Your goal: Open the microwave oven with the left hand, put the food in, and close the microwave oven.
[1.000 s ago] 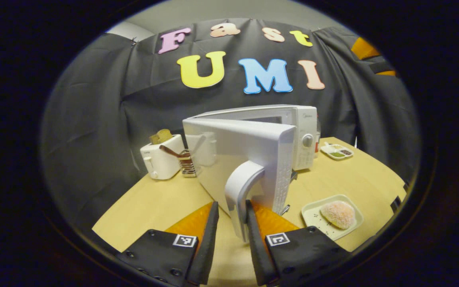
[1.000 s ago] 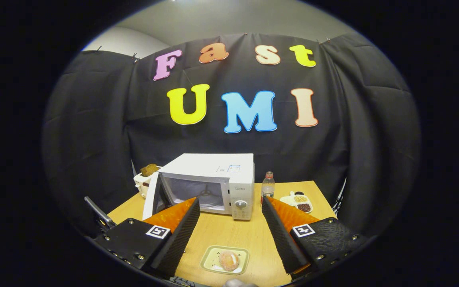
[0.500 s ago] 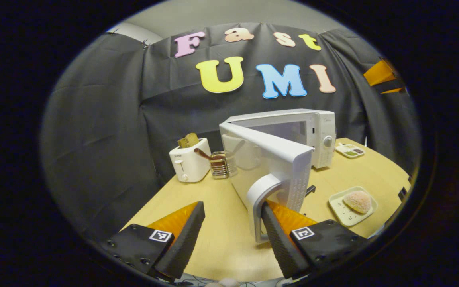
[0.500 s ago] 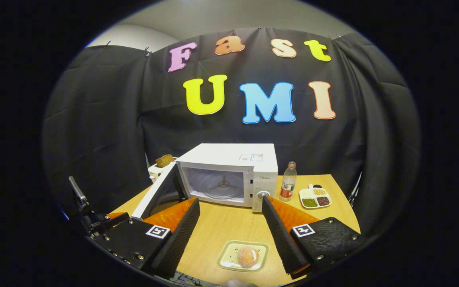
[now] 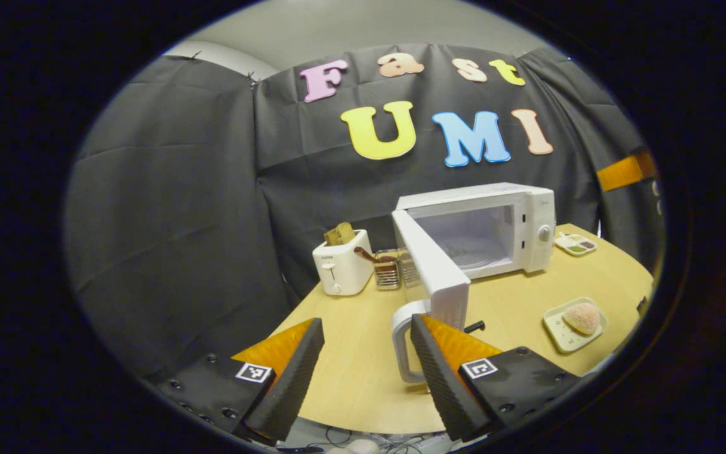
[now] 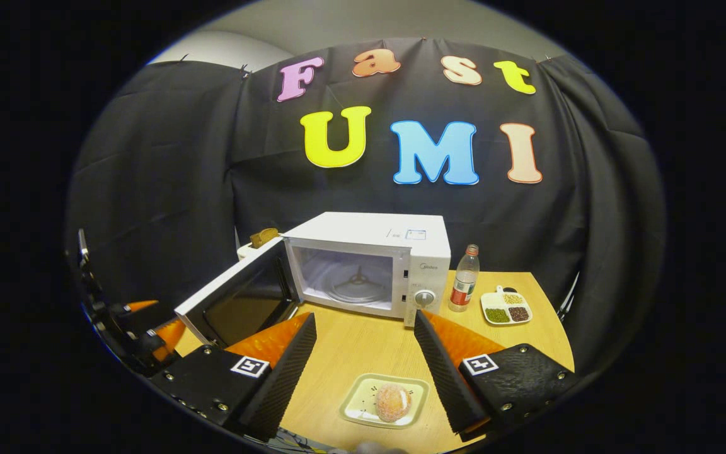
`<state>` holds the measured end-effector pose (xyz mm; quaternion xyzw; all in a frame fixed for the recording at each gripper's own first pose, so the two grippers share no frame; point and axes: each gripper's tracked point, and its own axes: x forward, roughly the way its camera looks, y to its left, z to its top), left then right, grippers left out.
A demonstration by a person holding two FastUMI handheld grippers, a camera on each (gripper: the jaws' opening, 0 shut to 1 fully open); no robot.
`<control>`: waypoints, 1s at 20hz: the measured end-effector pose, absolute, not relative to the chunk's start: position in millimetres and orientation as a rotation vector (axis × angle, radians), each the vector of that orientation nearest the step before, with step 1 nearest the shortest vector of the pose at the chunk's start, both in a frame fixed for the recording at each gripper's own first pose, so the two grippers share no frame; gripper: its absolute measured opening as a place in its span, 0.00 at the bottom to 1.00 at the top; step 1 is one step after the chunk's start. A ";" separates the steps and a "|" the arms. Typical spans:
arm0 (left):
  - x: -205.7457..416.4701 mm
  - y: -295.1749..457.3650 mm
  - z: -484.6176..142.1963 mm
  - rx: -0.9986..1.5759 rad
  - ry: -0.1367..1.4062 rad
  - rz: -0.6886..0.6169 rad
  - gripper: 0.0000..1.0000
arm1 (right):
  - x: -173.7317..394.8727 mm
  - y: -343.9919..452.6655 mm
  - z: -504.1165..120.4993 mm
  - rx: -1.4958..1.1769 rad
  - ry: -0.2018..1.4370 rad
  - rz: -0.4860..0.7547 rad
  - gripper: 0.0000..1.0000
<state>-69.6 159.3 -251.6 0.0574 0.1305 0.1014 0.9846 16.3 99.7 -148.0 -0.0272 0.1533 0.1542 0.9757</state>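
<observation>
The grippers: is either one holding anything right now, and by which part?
Nothing is held. The left gripper is open beside the door handle; the right gripper is open above the food.

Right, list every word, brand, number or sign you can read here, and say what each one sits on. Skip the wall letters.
Brand mark on the microwave oven above the dial: too small to read.
Sticker on the microwave oven's top: blurred, unreadable.
Red label on the bottle: too small to read.
Square black-and-white coded markers on the right tool and the left tool: patterns, no words.
Toaster front: tiny mark, unreadable.
</observation>
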 end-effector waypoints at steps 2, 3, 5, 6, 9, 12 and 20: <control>-76.9 156.5 -239.8 0.123 0.250 0.205 0.97 | 15.8 95.0 -179.1 -0.069 0.349 0.306 0.96; -78.4 155.0 -231.7 0.121 0.240 0.202 0.98 | 15.9 90.7 -195.6 -0.087 0.371 0.302 0.96; -77.8 151.5 -210.7 0.099 0.224 0.200 0.89 | 16.1 79.7 -231.5 -0.115 0.420 0.288 0.96; -78.1 151.8 -200.6 0.082 0.216 0.203 0.89 | 16.1 74.1 -250.9 -0.106 0.455 0.283 0.96; -77.9 151.1 -172.4 0.053 0.185 0.213 0.93 | 17.3 62.0 -307.0 -0.077 0.559 0.256 0.96; -70.8 148.6 -144.3 0.065 0.149 0.221 0.97 | 19.4 57.6 -345.8 -0.074 0.623 0.253 0.96; -48.3 122.2 -110.7 0.052 0.112 0.166 0.97 | 23.6 61.7 -408.3 -0.050 0.725 0.237 0.96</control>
